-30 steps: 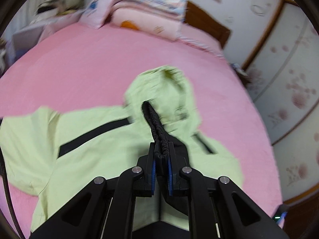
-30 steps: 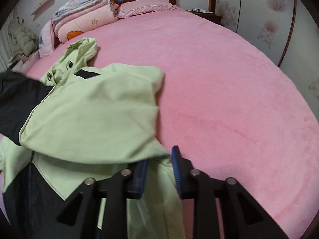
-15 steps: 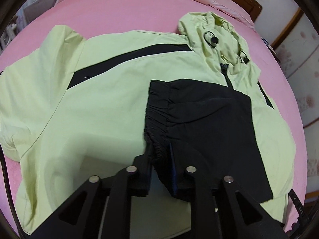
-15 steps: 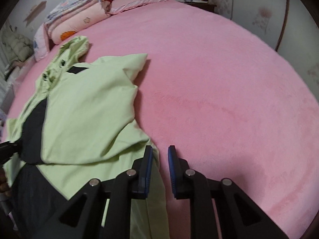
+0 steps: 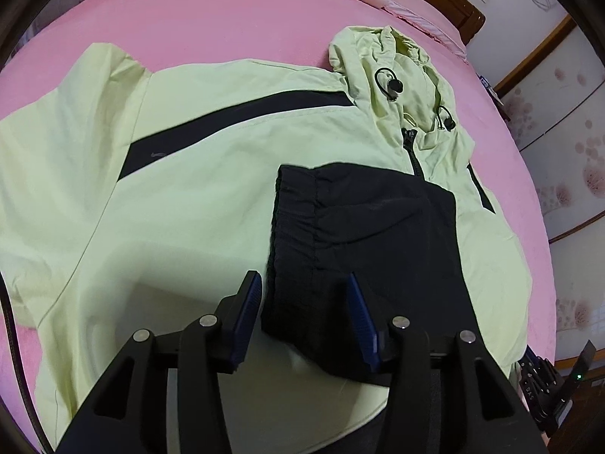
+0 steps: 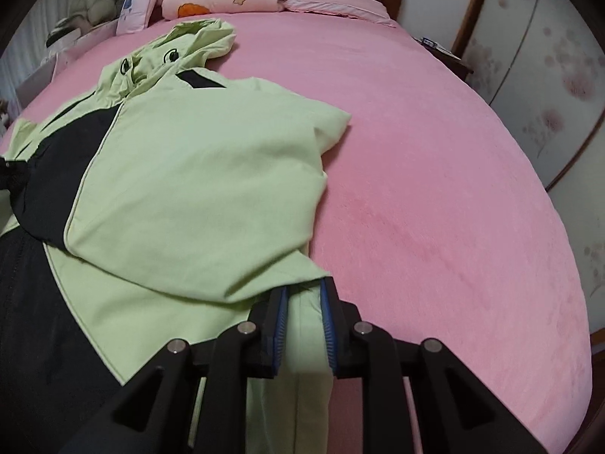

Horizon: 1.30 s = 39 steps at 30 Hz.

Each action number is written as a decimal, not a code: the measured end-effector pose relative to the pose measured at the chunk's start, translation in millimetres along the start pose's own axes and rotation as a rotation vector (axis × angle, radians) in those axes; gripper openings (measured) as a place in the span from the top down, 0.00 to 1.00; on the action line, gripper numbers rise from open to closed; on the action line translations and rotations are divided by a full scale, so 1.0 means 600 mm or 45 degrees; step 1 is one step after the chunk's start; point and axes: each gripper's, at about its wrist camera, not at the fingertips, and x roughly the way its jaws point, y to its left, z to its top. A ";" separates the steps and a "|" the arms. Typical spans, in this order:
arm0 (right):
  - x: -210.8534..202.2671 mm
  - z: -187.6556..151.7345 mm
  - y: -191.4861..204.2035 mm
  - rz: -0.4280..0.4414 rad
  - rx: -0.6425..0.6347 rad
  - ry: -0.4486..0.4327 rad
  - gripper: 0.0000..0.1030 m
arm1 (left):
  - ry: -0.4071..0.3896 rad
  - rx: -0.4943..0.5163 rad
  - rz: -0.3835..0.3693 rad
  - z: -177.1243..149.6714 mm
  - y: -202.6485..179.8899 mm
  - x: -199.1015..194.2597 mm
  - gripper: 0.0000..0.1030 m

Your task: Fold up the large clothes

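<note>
Lowered onto the hooded jacket (image 5: 211, 174), its black sleeve cuff (image 5: 298, 234) lies between the left claw's (image 5: 304, 316) opening pads; the right claw (image 6: 302, 321) is clamped on the jacket's green hem (image 6: 306, 340) on the pink bed (image 6: 435, 174).

Lt green hooded jacket (image 5: 211, 174) w/ black panels, spread front-up on pink bed (image 5: 227, 15). Hood (image 5: 393, 64) laid flat toward headboard, zip closed. One sleeve folded across chest, black elastic cuff (image 5: 295, 234) laid mid-body. Cloth lightly creased.

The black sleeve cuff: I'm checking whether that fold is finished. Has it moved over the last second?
Yes. The black sleeve cuff, raised before in front of the hood, now lies flat across the jacket's chest below it, while the left gripper is opening around it.
</note>
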 end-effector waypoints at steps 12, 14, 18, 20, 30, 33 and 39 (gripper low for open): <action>-0.018 -0.026 -0.036 -0.081 0.119 -0.033 1.00 | -0.075 0.085 0.155 0.007 -0.031 0.015 0.90; 0.000 -0.044 -0.054 -0.177 0.164 0.035 1.00 | -0.097 0.124 0.219 -0.005 -0.034 0.016 0.91; -0.007 -0.059 -0.101 -0.095 0.310 0.046 1.00 | -0.114 0.146 0.204 -0.018 -0.031 0.010 0.90; -0.017 -0.052 -0.102 -0.083 0.311 0.043 1.00 | -0.111 0.151 0.186 -0.018 -0.028 0.006 0.90; -0.100 0.076 -0.043 0.140 0.222 -0.110 0.84 | -0.289 0.122 0.120 0.030 -0.046 -0.090 0.54; -0.085 0.125 0.008 0.201 0.157 -0.118 0.84 | -0.284 0.159 0.081 0.053 -0.078 -0.080 0.54; 0.022 0.186 0.085 0.311 0.133 -0.003 0.84 | -0.119 0.248 0.069 0.069 -0.146 0.022 0.70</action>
